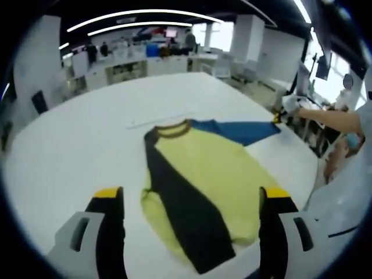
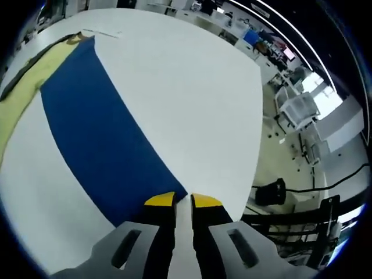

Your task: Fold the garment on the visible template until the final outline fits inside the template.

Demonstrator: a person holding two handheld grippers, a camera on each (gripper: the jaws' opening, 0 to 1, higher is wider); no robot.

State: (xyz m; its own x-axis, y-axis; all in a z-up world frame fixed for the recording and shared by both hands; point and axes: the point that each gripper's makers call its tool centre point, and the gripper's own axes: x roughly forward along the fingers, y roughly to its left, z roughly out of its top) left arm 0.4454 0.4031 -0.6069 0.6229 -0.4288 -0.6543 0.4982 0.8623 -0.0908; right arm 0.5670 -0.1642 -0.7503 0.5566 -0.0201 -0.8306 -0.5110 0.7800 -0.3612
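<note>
On a white worktop (image 1: 87, 133), the right gripper (image 2: 182, 201) pinches the blue sleeve (image 2: 99, 133) cuff; the left gripper (image 1: 192, 195) hovers wide open, empty. Fold the sleeve flat across the shirt (image 1: 203, 180), avoiding wrinkles.

An open-plan lab or office hall: a big white counter (image 1: 87, 133), rows of white desks (image 1: 133, 64) behind it, long ceiling light strips (image 1: 139, 13), white pillars (image 1: 250, 35) and wheeled carts (image 2: 296, 110).
</note>
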